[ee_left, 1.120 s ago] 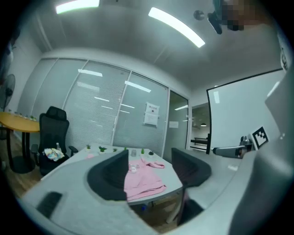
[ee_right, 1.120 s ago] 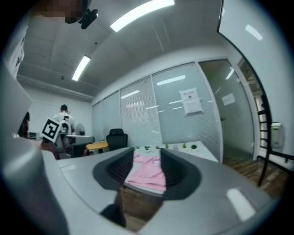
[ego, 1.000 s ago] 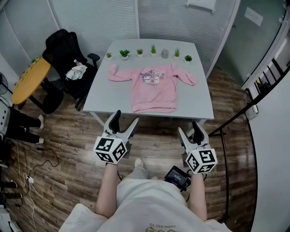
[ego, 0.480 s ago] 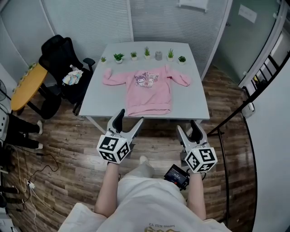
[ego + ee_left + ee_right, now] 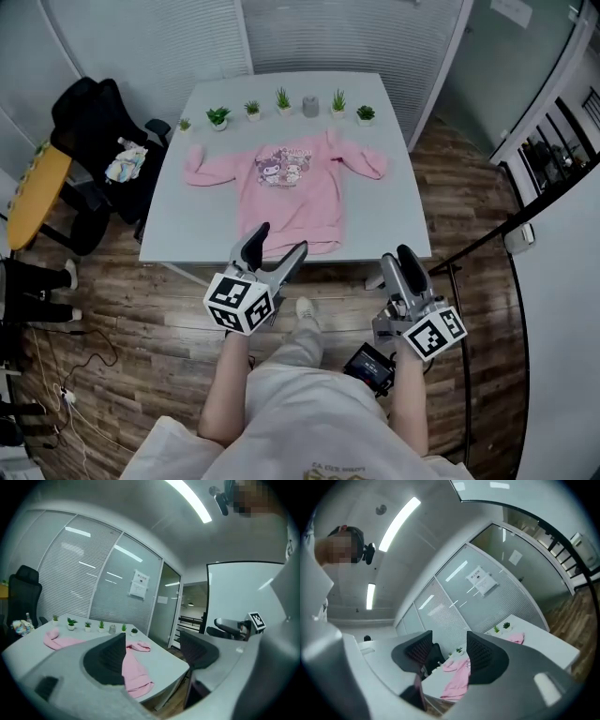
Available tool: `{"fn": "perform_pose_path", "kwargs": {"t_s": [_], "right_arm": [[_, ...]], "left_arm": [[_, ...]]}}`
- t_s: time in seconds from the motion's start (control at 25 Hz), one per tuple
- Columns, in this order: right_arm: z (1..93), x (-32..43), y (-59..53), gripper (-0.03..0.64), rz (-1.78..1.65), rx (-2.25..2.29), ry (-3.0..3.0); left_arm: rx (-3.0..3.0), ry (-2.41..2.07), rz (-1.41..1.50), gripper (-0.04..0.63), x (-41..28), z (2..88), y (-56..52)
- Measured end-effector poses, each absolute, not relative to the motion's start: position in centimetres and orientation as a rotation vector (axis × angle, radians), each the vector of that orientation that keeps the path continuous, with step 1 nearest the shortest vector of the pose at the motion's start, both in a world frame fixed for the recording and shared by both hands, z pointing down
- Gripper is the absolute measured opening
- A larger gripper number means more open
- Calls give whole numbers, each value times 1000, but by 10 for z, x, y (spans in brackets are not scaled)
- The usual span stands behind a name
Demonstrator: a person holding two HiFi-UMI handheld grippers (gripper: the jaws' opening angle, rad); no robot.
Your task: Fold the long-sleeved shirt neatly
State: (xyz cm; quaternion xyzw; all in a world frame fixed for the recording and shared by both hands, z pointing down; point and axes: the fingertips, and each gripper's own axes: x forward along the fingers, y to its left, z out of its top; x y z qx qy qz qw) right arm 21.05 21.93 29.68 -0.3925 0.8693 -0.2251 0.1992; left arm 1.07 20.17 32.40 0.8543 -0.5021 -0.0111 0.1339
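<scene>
We have stepped closer to the bench [image 5: 389, 220], and both grippers have gone forward with us. Closest to us are our legs [image 5: 300, 403] in light clothes, above the brown wood floor [image 5: 141, 319].

Our left gripper [image 5: 279, 240] now has its tips over the near edge of the bench, just beside the bottom edge of the shirt [image 5: 286, 187]. Its jaws stand wide apart and hold nothing. In the left gripper view we see the shirt past the gap, not in it.

Our right gripper [image 5: 394, 267] hangs over the floor, a little short of the bench, and it is rolled partly onto its side. Its jaws have just been closing a little. They are far apart, and nothing is between them.

The pink shirt lies flat in the middle of the bench with its front up. It has a cartoon picture on the chest. Both long sleeves are spread out to the sides, and the bottom edge points at us.

Behind the shirt, a row of small green plants [image 5: 218, 116] in white pots stands along the far edge of the bench. A little grey cup [image 5: 310, 105] stands in the same row.

Left of the bench is a black chair [image 5: 89, 117] with a small bundle [image 5: 125, 161] on its seat. Farthest away is a wall of pale blinds [image 5: 356, 37].
</scene>
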Motion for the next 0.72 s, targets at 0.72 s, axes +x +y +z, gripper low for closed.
{"fn": "perform_pose_path", "kwargs": {"t_s": [0.72], "right_arm": [[378,170,-42,244,-463,-1433,2867]], "left_arm": [[2481,-1252,118,348,38,385,-70]]}}
